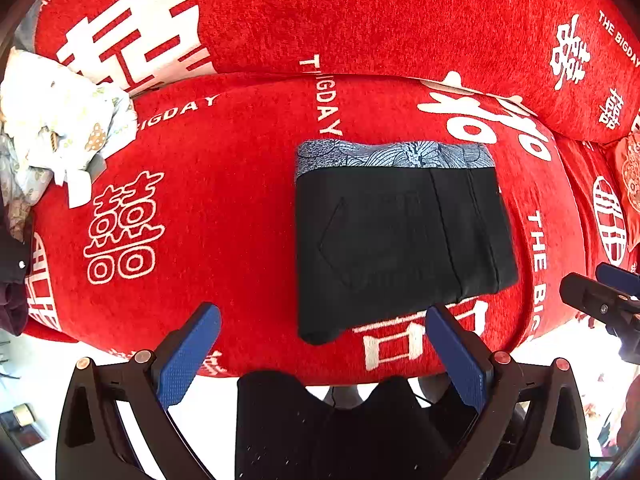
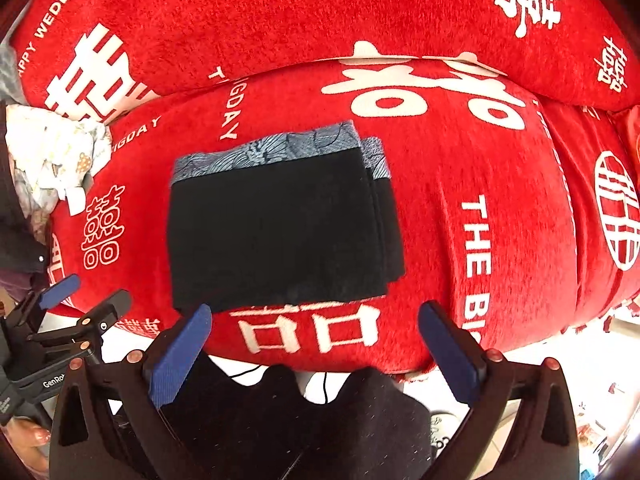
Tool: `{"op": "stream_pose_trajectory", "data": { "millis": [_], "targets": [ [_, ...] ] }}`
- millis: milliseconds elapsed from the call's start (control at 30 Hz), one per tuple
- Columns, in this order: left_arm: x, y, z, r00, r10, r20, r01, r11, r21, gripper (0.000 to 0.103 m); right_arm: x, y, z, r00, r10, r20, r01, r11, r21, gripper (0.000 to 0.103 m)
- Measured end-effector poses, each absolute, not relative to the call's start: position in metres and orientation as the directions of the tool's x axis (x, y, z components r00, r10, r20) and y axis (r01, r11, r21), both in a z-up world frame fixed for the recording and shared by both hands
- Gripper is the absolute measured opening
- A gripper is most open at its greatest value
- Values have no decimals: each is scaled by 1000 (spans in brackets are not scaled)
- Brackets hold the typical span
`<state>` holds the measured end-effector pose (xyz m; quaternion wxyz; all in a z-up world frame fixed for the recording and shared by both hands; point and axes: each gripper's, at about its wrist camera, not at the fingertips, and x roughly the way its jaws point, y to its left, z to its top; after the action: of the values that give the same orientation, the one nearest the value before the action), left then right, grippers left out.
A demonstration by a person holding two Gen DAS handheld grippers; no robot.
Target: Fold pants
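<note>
Folded pants [image 1: 396,236] ahead of left hand-held gripper [image 1: 324,328], on sofa [image 1: 224,200]. Right hand-held gripper [image 2: 316,324] too. Both spread apart, holding nothing.

**Folded pants lying mid-cushion**

The folded pants [image 1: 400,236] are lying on the seat cushion [image 1: 224,208], with the back cushion [image 1: 360,16] rising behind them. A heap of crumpled clothes [image 1: 52,128] is sitting at the seat's far left end, well apart from the pants. The left gripper [image 1: 324,320] and the right gripper [image 2: 316,316] are both hovering at the seat's front edge (jaws spread, touching nothing), the left one standing to the left of the right.
</note>
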<state>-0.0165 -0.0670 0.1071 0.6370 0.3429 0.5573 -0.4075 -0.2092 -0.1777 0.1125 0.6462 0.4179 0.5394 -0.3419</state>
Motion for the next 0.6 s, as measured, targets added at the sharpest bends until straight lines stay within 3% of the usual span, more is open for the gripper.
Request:
{"op": "stream_pose_trajectory", "data": {
  "millis": [600],
  "targets": [
    [-30,-71,130,82,-116,-990,918,395,30,103,-205,-163,132,129,14,-992,883,453,121,103]
  ]
}}
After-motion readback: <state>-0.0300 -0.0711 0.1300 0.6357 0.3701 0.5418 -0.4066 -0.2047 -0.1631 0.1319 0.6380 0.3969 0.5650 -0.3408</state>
